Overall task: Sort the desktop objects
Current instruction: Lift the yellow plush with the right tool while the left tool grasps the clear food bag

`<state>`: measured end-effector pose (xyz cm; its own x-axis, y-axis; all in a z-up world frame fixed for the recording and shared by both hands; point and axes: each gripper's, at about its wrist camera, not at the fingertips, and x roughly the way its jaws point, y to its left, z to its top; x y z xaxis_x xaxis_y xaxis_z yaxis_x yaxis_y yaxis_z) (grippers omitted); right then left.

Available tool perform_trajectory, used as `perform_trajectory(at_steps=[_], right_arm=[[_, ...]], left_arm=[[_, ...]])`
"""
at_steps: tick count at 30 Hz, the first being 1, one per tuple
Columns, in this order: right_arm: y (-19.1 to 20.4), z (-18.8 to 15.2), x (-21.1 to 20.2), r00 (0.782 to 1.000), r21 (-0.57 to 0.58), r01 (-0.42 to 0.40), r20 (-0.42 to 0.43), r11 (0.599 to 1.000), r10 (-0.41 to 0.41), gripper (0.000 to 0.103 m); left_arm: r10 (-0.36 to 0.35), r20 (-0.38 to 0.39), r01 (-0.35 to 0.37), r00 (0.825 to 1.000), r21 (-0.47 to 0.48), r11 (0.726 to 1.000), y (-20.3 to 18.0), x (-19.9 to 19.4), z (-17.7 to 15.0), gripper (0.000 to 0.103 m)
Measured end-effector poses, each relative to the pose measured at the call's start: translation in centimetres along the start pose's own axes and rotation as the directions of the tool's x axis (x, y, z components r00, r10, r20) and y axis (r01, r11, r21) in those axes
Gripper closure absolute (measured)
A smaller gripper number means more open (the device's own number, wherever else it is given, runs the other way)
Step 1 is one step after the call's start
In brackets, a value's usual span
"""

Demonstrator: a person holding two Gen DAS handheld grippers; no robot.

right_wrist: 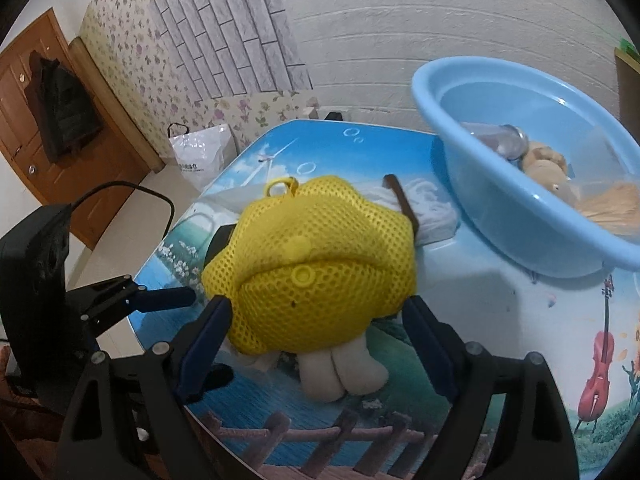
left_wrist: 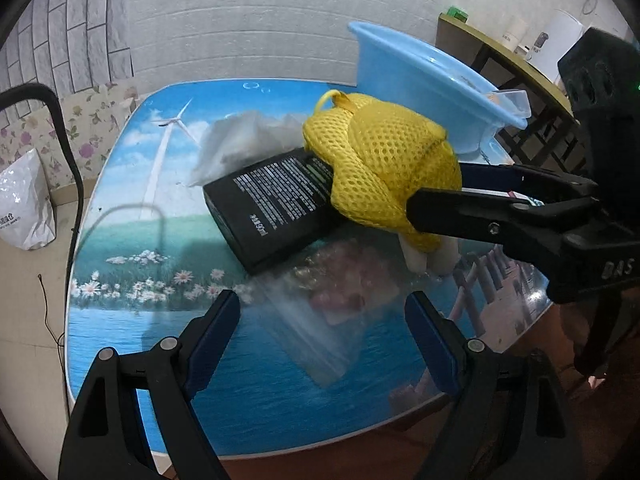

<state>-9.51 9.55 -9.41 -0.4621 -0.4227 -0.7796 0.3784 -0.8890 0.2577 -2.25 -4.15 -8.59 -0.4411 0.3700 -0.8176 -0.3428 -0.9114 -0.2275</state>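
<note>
Basin [right_wrist: 496, 216] holds bottle [right_wrist: 500, 140], plush toy [right_wrist: 548, 168]; tilted.

1. A lived-in home room: floral wallpaper [right_wrist: 120, 36] beside brick-pattern wall panels [right_wrist: 224, 40].
2. A wooden door [right_wrist: 24, 120] with a dark garment hanging (a jacket, perhaps).
3. A scenic-print tabletop [left_wrist: 120, 240], a plastic washbasin [right_wrist: 500, 216].

Far left, on the floor: white plastic bag [right_wrist: 198, 152] against flowered wallpaper [right_wrist: 120, 28]. Further left, brown wooden door [right_wrist: 24, 92] with dark coat [right_wrist: 60, 108] hanging on it. Far right: side table [left_wrist: 492, 46] bearing white bottles [left_wrist: 568, 36]. Behind everything, white brick-patterned wall [left_wrist: 260, 20].
</note>
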Motion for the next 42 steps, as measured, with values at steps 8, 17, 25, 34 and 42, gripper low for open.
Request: perform_trajectory(at_steps=[8,17,25,34,42], right_arm=[[-0.7,-0.6,-1.3,0.999,-0.005,-0.033,0.013,0.999,0.033,0.051],[-1.9,-2.5,-3.9,0.999,0.000,-0.007,0.031,1.000,0.007,0.053],[-4.3,-4.3,-6.8,0.992,0.030,0.115,0.042,0.993,-0.116,0.053],[-6.4,-5.3,-7.4,0.987,0.086,0.157,0.026,0.984,-0.159,0.031],[-6.2,-4.6,-5.6,0.982,0.061,0.190,0.011,0.980,-0.191,0.017]], left_arm=[[0.007,0.024,-0.007,1.000,-0.011,1.000,0.0,-0.2,0.0,0.062],[0.065,0.026,-0.065,0.998,-0.019,0.998,0.1,-1.6,-0.5,0.068],[0.124,0.019,-0.123,0.992,-0.057,0.991,0.7,-2.3,-1.3,0.068],[0.186,0.008,-0.185,0.983,-0.058,0.981,0.2,-1.8,-1.3,0.058],[0.208,-0.015,-0.209,0.978,-0.081,0.975,0.3,-1.0,-1.4,0.024]])
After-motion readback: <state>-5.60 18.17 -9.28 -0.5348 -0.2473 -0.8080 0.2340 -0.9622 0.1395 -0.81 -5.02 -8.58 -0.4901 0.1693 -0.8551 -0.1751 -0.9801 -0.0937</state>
